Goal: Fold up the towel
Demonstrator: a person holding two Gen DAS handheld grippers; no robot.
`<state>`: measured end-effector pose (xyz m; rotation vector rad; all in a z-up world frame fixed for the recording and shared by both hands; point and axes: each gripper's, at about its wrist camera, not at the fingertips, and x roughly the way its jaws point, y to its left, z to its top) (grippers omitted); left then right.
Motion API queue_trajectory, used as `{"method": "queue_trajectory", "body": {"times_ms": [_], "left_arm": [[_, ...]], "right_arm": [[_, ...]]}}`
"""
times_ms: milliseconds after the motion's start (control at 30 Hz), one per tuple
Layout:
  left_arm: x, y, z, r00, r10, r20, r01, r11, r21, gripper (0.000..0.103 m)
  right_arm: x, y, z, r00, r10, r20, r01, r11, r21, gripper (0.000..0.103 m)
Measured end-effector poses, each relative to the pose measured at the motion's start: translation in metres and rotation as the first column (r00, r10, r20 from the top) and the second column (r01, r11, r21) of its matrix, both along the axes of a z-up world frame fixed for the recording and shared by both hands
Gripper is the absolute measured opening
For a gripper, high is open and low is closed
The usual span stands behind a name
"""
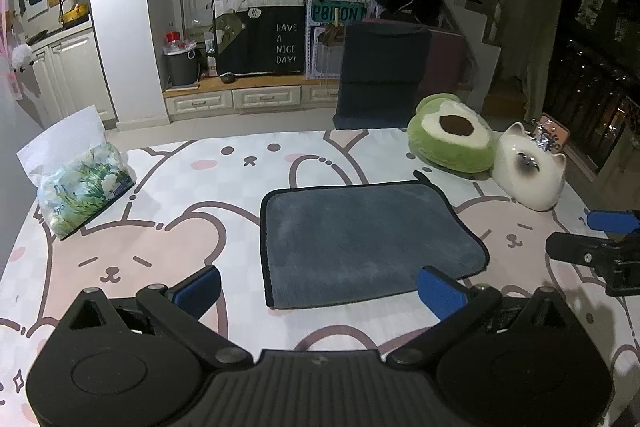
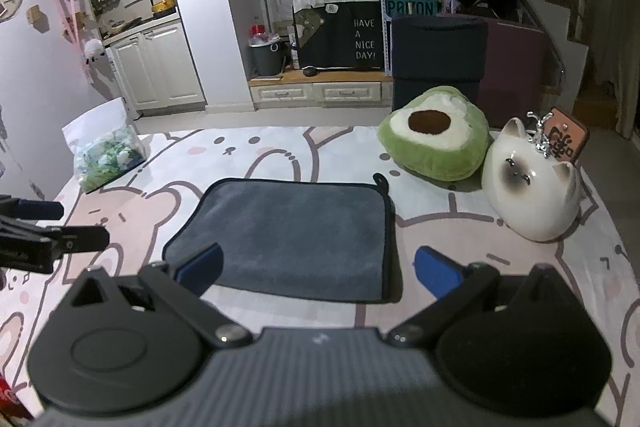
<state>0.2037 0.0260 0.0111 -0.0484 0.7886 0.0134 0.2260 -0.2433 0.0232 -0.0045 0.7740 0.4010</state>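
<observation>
towel [image 1: 360, 239] is laid flat on the tabletop [image 1: 160, 195], directly ahead of both claws, its long axis set crosswise to them. left claw [image 1: 320, 287] is spread wide and empty, held short of the near edge toward the near-left corner. right claw [image 2: 318, 269] is likewise spread and empty, nearer the near-right corner [image 2: 386, 293]. each corner is judged best taken by the claw on its own side.

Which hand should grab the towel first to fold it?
Probably the right. The right tool is open with one finger already over the towel near its front edge. The left tool is open too, but sits just short of it.
</observation>
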Motion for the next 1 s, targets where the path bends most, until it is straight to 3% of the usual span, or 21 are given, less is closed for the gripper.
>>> {"method": "queue_trajectory", "body": {"times_ms": [567, 1000], "left_arm": [[-0.055, -0.015, 0.020, 0.999, -0.023, 0.046, 0.022, 1.000, 0.008, 0.103], [-0.090, -0.017, 0.019, 0.997, -0.035, 0.063, 0.035, 0.999, 0.004, 0.103]], "right_arm": [[-0.049, -0.004, 0.016, 1.000, 0.016, 0.017, -0.016, 1.000, 0.001, 0.103], [-0.080, -0.019, 0.018, 0.999, 0.022, 0.030, -0.022, 1.000, 0.013, 0.103]]}}
